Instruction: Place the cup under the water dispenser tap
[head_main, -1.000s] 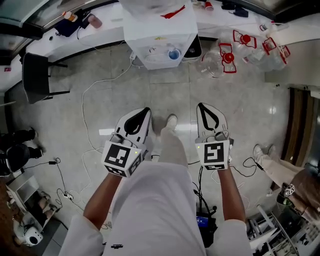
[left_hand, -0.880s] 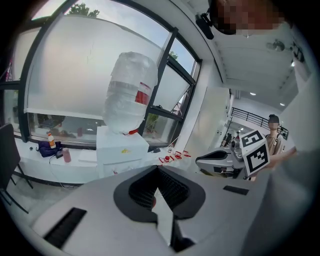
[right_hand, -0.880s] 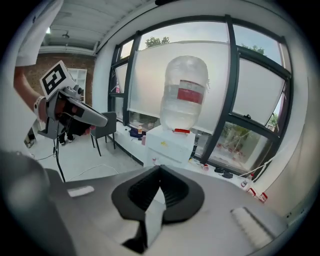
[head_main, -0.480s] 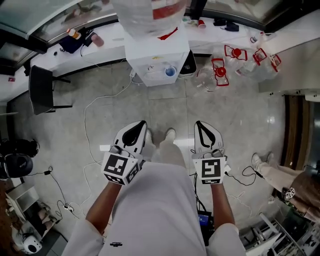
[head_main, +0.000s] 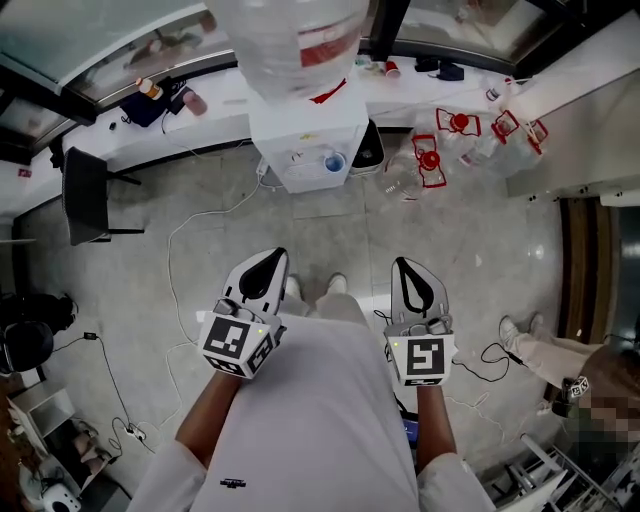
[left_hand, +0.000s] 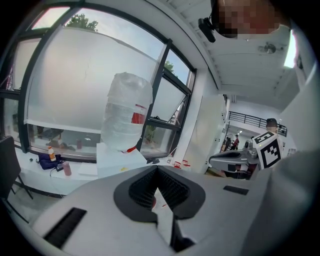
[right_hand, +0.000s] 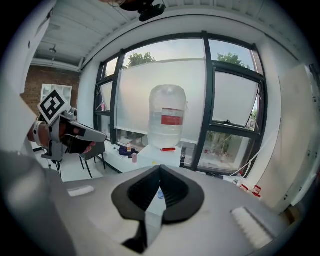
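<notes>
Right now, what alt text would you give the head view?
Looking steeply down, a person holds the left gripper and right gripper out over a floor, both shut and empty. Ahead stands a white dispenser with a large bottle on top and what looks like a blue cup at its front.

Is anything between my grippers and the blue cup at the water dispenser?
Nothing visible: only open floor lies between the left gripper, right gripper and blue cup at the water dispenser; a white cable trails off left.
</notes>
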